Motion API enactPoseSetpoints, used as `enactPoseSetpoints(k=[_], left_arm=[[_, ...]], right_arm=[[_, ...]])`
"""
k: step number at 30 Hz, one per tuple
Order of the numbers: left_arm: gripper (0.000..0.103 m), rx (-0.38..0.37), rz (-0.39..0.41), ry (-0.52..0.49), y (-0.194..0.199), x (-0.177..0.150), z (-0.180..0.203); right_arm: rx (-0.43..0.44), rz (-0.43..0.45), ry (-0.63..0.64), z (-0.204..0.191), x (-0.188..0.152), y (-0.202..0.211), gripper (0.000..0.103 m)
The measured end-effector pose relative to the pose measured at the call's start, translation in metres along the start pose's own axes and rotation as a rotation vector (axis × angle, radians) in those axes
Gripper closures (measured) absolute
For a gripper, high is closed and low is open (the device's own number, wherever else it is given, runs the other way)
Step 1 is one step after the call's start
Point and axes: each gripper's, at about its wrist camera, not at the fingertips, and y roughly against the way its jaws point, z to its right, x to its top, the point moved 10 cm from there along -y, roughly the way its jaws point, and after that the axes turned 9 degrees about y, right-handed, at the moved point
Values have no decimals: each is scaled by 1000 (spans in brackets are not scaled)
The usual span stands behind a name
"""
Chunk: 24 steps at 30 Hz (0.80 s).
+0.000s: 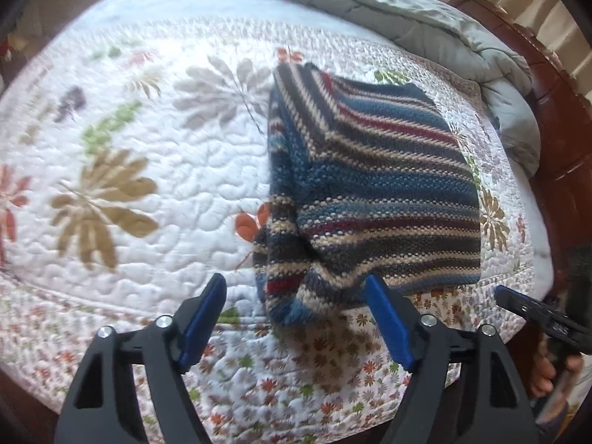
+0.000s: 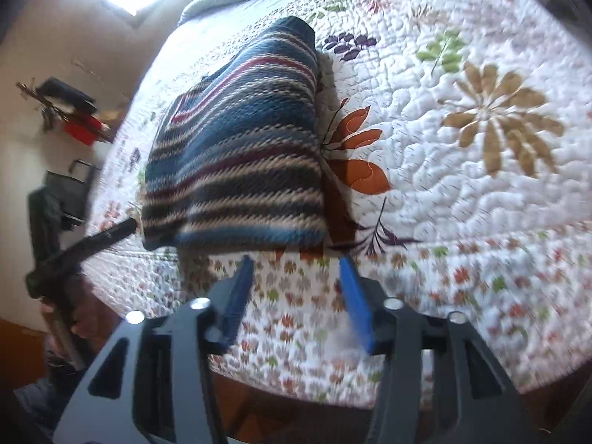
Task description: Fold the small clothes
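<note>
In the left wrist view, the left gripper sits nearest the lens, its blue-padded fingers spread wide apart with nothing pressed between them. Just beyond the tips lies the sweater, a striped knit in blue, cream, grey and red, folded into a rough rectangle on the quilt. One rolled corner of the knit bulges toward the camera and shows in the gap between the fingers, but neither pad presses on it. The quilt is white with stitched flowers and a border of small blossoms. A grey duvet is bunched at the far end, against a dark wooden bed frame. At the right edge the dark tip of the right gripper pokes in, with a hand on its grip below.

In the right wrist view (rather blurred), the right gripper fills the bottom, its fingers also apart and empty, over the quilt's blossom border. The sweater lies just past them, near the quilt's edge, beside an orange leaf motif. At the left the left gripper reaches toward the sweater's near corner; whether it touches cannot be told.
</note>
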Motion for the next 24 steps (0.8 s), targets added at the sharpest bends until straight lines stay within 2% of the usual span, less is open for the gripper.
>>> enactPoseSetpoints(k=[1,2,3,5,7,11,16,24], left_arm=[[16,21,16,-6,6,-1,-1],[10,45,28,-9,9,0,0],[10,77,44,-16,14,-1,-3],[10,119,51,-27,19,-3,-4],[10,142,51,-35,24,-8,-6],[9,173,63,-31,33,-15,-9],[9,182,78,-40,45,-19,-9],[9,211,124,-44,63,-16,-15]], right_arm=[[-31,13,20,-6,-1,5,36],[-61,21,35,-7,-1,9,22],[-124,29,57,-12,-2,15,13],[-227,55,96,-21,-1,24,12],[-259,75,107,-24,-1,29,11],[-225,101,90,-39,-2,34,8],[-266,111,86,-52,-1,42,8],[-273,130,109,-58,1,59,8]])
